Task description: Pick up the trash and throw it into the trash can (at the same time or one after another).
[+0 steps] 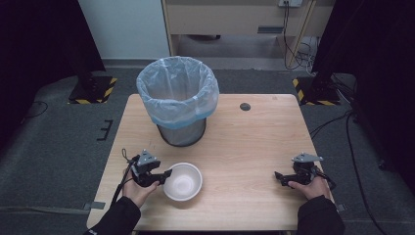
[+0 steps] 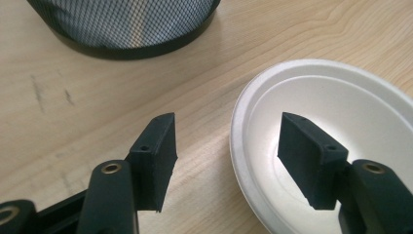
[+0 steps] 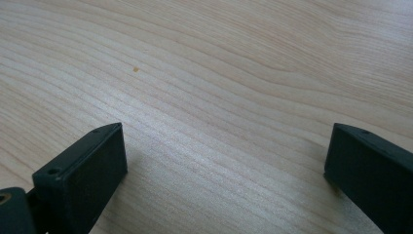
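Observation:
A white empty bowl (image 1: 182, 181) stands near the table's front edge, left of centre. My left gripper (image 1: 166, 175) is at the bowl's left side, held in a hand. In the left gripper view the bowl (image 2: 341, 97) has its left rim between the jaws of my left gripper (image 2: 228, 124): one jaw is outside over the wood, the other inside over the bowl's hollow, and neither pad presses on the rim. My right gripper (image 1: 278, 177) rests low at the table's right side, open, and in its own view my right gripper (image 3: 224, 141) has bare wood between the jaws.
A black mesh bin (image 1: 178, 98) lined with a pale blue bag stands at the back left of the wooden table (image 1: 244, 142); its base (image 2: 131, 24) is just beyond the left gripper. A small dark round cap (image 1: 245, 106) sits near the far edge.

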`<state>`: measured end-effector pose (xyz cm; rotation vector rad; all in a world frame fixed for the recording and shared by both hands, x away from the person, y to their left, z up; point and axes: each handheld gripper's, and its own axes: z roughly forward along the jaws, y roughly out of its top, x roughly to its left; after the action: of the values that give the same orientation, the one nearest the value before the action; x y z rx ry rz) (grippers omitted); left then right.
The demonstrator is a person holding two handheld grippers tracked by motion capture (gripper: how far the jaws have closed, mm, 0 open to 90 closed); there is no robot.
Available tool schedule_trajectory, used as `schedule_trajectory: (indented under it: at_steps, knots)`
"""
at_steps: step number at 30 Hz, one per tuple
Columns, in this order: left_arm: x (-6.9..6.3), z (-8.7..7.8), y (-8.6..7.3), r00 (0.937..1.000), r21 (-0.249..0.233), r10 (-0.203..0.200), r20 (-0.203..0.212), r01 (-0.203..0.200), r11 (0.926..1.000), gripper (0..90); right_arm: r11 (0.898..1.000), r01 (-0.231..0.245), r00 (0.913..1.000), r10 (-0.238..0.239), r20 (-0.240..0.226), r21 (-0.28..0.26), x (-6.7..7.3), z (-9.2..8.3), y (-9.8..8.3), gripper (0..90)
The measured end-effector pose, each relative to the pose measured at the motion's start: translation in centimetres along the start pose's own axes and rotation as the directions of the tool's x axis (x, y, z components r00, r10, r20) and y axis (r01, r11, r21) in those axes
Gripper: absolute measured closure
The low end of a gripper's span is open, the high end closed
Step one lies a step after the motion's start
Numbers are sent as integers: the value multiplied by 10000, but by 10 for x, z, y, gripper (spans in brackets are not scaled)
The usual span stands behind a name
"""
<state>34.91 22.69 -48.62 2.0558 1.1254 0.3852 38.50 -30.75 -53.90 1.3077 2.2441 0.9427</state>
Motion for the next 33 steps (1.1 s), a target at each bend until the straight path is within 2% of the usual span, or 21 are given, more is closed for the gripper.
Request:
schedule_trajectory:
  at_steps: [2,4,6,10,14,17,22,25,29,33]
  knots:
    - [0,4,-2,9997,156,-139,199,136,9998,401,10000,-1,10000,1,-2,1,0,0,0,19]
    - [-1,10,-5,9966,403,-508,642,483,9980,426,10000,2,10000,-2,-2,1,0,0,0,19]
    - [-5,16,-7,9935,703,-787,823,729,9949,473,10000,-3,10000,3,-7,6,0,0,0,19]
    - [-10,24,-7,9952,1243,-608,767,510,9909,555,10000,18,10000,-18,-27,27,0,0,0,18]
    - [-11,26,-6,9974,1602,-474,544,381,9864,695,10000,9,10000,-9,-32,29,0,0,0,18]
    - [-10,25,-5,9937,1558,-917,641,808,9845,740,10000,15,10000,-15,-38,30,0,0,0,18]
    - [-11,20,-1,9899,1414,-1173,796,1053,9843,780,10000,38,10000,-38,-38,21,0,0,0,18]
    - [-12,16,1,9847,1235,-1406,1025,1277,9841,798,10000,41,10000,-41,-44,29,0,0,0,17]
    - [-15,6,6,9841,750,-1299,1214,1214,9898,820,10000,52,10000,-52,-42,9,0,0,0,17]
    - [-16,-7,11,9868,285,-1074,1210,1047,9941,825,10000,53,10000,-53,-50,22,0,0,0,17]
